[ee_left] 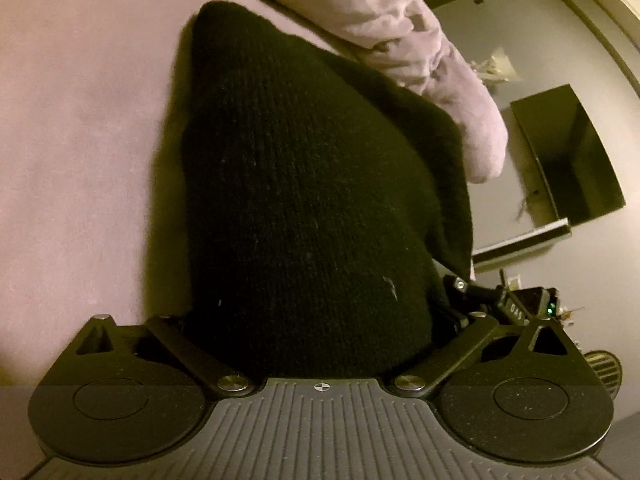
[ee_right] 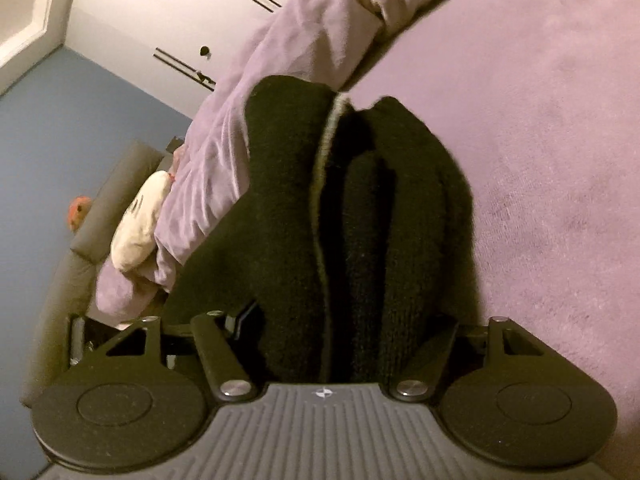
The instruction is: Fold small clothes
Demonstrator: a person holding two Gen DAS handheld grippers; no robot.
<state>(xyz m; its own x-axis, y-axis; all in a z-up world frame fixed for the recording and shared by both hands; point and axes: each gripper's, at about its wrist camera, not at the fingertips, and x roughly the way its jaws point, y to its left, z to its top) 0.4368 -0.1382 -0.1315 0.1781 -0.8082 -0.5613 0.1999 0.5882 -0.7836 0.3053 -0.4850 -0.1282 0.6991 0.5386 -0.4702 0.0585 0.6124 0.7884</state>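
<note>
A black knit garment (ee_left: 304,160) lies on the lilac bed cover (ee_left: 80,120) and fills the middle of the left wrist view. It runs up over my left gripper (ee_left: 312,312), whose links are splayed wide; the cloth hides the fingertips. In the right wrist view the same garment (ee_right: 400,208) is doubled into thick folds with a pale-edged seam (ee_right: 324,184) down the middle. These folds sit between the jaws of my right gripper (ee_right: 332,320) and hide its fingers. Part of the right gripper's body (ee_left: 500,300) shows beside the garment.
A crumpled lilac blanket (ee_left: 400,20) is heaped just behind the garment (ee_right: 280,80). A white plush toy (ee_right: 140,224) rests against a grey padded headboard (ee_right: 108,208). A dark screen (ee_left: 568,152) stands off the bed. Flat bed cover (ee_right: 560,160) stretches to the side.
</note>
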